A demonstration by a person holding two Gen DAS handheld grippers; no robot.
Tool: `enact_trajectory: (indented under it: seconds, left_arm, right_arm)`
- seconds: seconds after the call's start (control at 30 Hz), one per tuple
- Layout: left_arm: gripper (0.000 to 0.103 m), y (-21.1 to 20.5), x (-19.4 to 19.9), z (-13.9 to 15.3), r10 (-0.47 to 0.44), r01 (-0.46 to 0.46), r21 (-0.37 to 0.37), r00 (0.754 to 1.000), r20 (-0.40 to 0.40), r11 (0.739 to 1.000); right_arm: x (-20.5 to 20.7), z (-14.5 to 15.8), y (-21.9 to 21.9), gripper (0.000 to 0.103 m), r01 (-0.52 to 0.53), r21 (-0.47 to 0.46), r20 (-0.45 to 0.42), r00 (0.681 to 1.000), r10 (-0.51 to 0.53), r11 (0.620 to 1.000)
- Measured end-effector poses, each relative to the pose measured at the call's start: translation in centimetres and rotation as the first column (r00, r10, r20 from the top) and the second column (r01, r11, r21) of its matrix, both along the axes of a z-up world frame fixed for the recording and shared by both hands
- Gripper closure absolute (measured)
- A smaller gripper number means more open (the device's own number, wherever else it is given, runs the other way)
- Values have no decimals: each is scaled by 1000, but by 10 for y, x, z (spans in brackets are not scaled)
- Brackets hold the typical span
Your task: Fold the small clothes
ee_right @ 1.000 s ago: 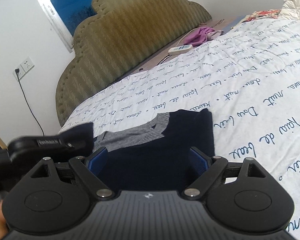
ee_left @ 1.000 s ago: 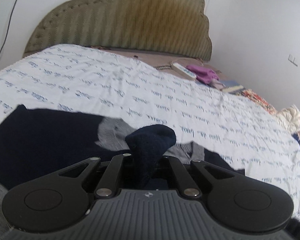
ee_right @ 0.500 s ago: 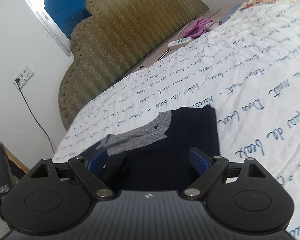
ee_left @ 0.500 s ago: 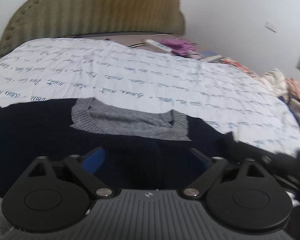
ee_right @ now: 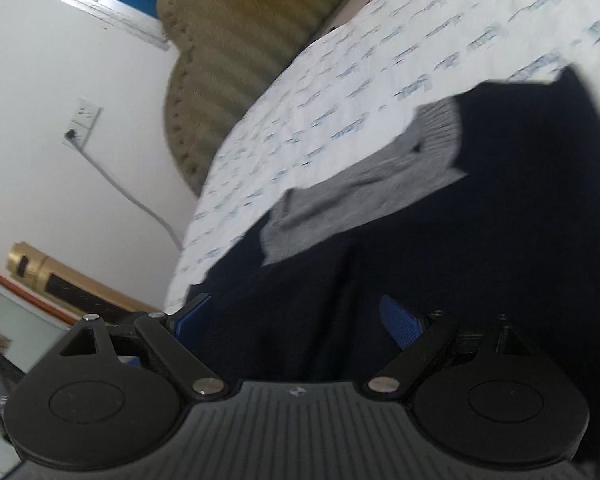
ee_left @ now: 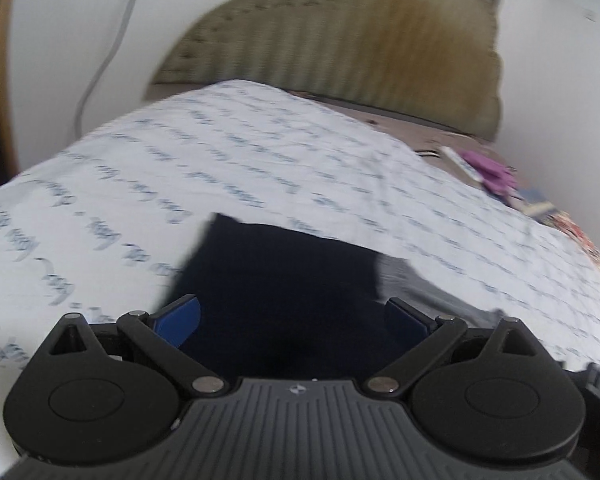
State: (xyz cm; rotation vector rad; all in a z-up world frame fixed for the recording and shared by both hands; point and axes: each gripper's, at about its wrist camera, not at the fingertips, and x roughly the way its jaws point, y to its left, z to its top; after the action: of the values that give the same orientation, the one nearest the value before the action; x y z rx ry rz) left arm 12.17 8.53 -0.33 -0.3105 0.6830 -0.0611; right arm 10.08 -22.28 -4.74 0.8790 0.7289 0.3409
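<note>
So both grippers are hanging over the dark navy knit sweater with a grey ribbed collar, which lies spread flat on the white bedsheet printed with blue cursive writing.

Left gripper: jaws stand wide apart and have just been opening, and nothing is pinched between them, only the navy fabric lying on the bed ahead of and beneath the gap. The blue pads aren't pressing on anything. From this side the sweater's straight edge runs off ahead and to the left of the jaws, and a bit of the grey collar peeks out just past the right jaw.

Right gripper: jaws also spread wide, nothing clamped. Its view is tilted, so the bed slopes up to the right. The navy body of the sweater fills the space between and ahead of the jaws, and the grey collar sits further ahead, a little right of centre, lying flat on the navy part.

Background stuff: an olive-brown padded scalloped headboard is way beyond the jaws in both views, a purple crumpled cloth lies near the head of the bed off to the right in the left view, and a white wall socket with a grey cable plugged in shows far left in the right view. Both frames are a bit smeared.
</note>
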Motion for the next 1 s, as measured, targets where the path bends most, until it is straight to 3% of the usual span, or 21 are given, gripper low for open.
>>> enact_trajectory:
  seconds: [0.07,0.1,0.13,0.23,0.43,0.57,0.67,0.7,0.8,0.87,0.93,1.0]
  left_arm:
    - [4,8,1,-3,25,-25,-10,1000,-15,1000]
    - [4,12,3,-5,31,-32,-23,999,-28,999]
    - [4,13,3,-6,32,-34,-36,999,-38,999]
    - [4,13,3,-10,27,-29,-44,999,-42,999]
    - [3,11,6,-11,24,-24,20,999,-23,1000]
    - [6,10,18,-25,27,-18,101,996,-85,995]
    - [7,12,14,-30,35,-25,120,996,-84,992]
    - [6,13,10,-28,30,-23,111,998,-60,994]
    - [5,13,3,-20,34,-30,118,999,-34,993]
    - [4,18,1,-12,52,-50,98,998,-19,994]
    - [4,28,-1,-6,95,-95,71,995,0,993]
    - [4,42,1,-1,141,-140,46,990,-4,989]
  right_arm:
    - [4,0,8,26,7,-27,-6,1000,-7,1000]
    - [7,0,11,57,11,-40,-16,1000,-11,999]
    - [7,-2,11,82,23,-48,-31,999,-25,999]
    - [2,-1,9,95,62,-55,-9,998,-62,997]
    - [-20,27,1,99,143,-237,82,988,-127,961]
    - [-14,22,-3,98,131,-350,30,991,-129,928]
    - [-24,28,12,96,147,-501,53,989,-140,853]
    - [-28,31,15,96,142,-494,72,990,-122,858]
    - [-26,28,14,79,78,-357,44,997,-67,931]
    - [-24,22,14,78,41,-315,20,999,-36,948]
    - [-17,10,13,77,-20,-210,-25,1000,15,978]
    - [-15,3,12,75,-12,-119,-64,998,4,993]
